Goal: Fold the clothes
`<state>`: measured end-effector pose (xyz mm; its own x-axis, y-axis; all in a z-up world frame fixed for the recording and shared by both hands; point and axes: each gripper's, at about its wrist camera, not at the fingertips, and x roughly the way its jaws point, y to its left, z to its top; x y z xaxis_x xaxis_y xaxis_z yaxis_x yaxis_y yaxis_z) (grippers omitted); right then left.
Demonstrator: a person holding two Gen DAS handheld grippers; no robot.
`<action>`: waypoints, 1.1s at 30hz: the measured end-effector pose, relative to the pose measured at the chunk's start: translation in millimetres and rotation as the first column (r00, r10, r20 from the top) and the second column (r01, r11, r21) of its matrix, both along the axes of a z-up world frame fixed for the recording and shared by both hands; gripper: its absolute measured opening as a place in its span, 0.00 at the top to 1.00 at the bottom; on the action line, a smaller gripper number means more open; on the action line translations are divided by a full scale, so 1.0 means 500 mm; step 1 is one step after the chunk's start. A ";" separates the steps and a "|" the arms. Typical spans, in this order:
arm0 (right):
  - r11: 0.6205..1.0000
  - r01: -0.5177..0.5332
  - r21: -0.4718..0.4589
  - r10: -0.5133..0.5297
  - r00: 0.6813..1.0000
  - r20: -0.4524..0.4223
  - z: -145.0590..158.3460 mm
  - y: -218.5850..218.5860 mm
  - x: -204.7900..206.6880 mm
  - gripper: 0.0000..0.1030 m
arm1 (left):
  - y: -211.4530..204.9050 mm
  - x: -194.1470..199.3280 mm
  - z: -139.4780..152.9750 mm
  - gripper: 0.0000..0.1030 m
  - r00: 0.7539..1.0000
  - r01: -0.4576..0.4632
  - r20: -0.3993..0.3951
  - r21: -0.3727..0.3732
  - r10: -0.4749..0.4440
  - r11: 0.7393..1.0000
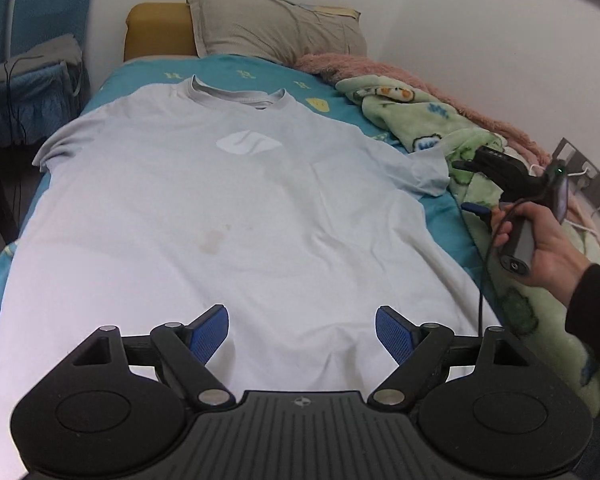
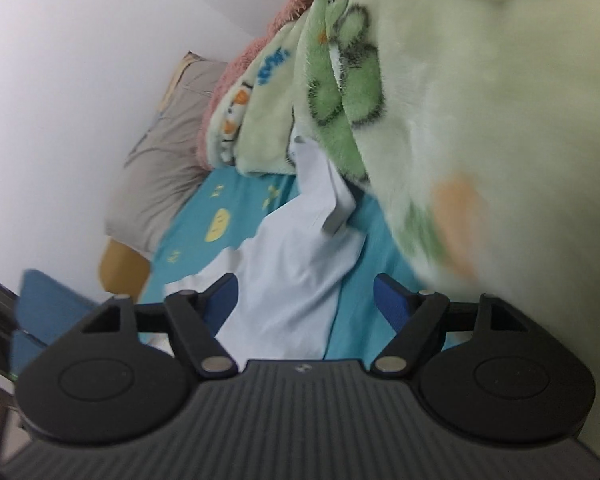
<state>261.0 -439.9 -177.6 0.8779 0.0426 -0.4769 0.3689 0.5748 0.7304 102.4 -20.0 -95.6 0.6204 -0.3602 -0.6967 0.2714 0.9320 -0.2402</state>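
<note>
The pale T-shirt (image 1: pixel 204 200) lies flat, face up, along the bed (image 1: pixel 236 70). Both hand-held grippers, left (image 1: pixel 302 334) over the hem and right (image 2: pixel 305 300) near the right-edge sleeve (image 2: pixel 324 188), gape empty. Pinch sleeve and hem together, avoiding the green blanket (image 2: pixel 480 120).

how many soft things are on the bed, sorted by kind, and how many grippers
T-shirt: 1, pale blue t-shirt
Pillows: 1, grey-brown pillow
Blankets: 2, green cartoon blanket and pink fuzzy blanket
Grippers: 2, left gripper and right gripper, both open
Total: 6
</note>
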 end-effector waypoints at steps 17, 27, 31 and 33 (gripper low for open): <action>0.979 0.020 -0.201 -0.031 0.998 -0.056 -0.048 -0.006 0.264 0.94 | -0.003 0.077 0.000 0.20 1.000 -0.011 0.010 -0.109 0.012 0.994; 0.839 -0.040 -0.543 0.006 0.998 -0.065 0.207 0.178 0.285 0.95 | 0.091 0.067 0.064 0.18 0.989 -0.121 0.069 -0.105 0.129 0.987; 0.744 -0.063 -0.666 0.017 0.997 -0.076 0.307 0.262 0.296 0.95 | 0.138 0.058 0.093 0.16 0.978 -0.168 0.118 -0.059 0.174 0.984; 0.692 -0.079 -0.718 0.021 0.996 -0.089 0.332 0.332 0.312 0.95 | 0.163 0.055 0.101 0.15 0.970 -0.194 0.140 -0.052 0.200 0.980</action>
<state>416.8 -273.9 -11.6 0.8489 -0.2961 -0.4378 0.3558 0.9327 0.0592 129.8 61.4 -45.1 0.7742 -0.2450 -0.5837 0.1175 0.9617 -0.2478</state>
